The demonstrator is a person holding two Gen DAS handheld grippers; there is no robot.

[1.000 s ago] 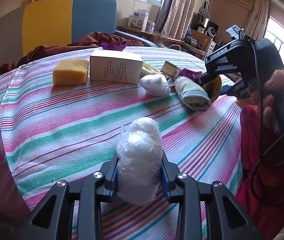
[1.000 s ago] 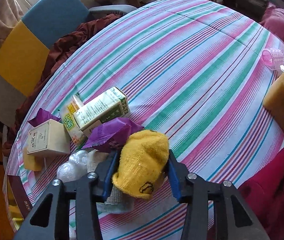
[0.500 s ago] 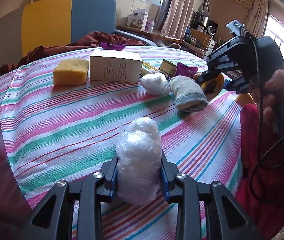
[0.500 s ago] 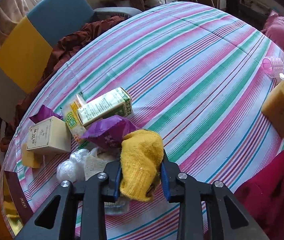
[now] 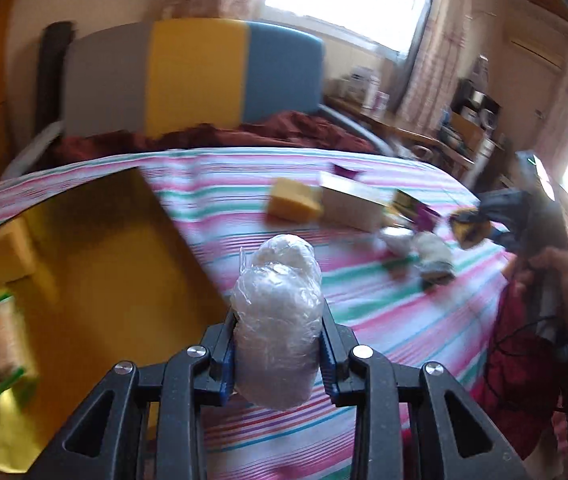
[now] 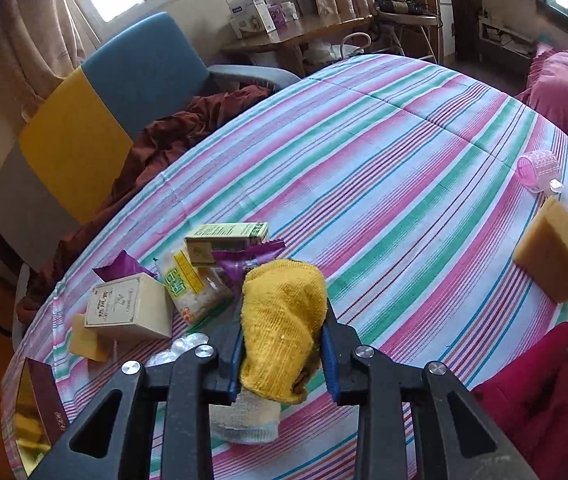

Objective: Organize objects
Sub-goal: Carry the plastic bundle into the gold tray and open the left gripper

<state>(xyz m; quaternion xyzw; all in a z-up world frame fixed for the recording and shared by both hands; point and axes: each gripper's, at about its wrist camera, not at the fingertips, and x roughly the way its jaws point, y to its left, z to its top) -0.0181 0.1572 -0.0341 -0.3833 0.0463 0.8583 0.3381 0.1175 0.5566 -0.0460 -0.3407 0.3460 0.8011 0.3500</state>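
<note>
Left wrist view: the left gripper [image 5: 279,354] is clamped on a plastic-wrapped white bundle [image 5: 278,320], held clear of the striped cloth [image 5: 363,296] just beside the gold-lined box [image 5: 96,264], probably where it is to go; a sponge and a packet already lie in that box. Right wrist view: the right gripper [image 6: 283,360] pinches a yellow sock [image 6: 282,324], raised over a grey sock [image 6: 244,420]. Further from the box lie a cream carton [image 6: 128,312], snack packets and a sponge [image 6: 551,260], apparently unsorted.
</note>
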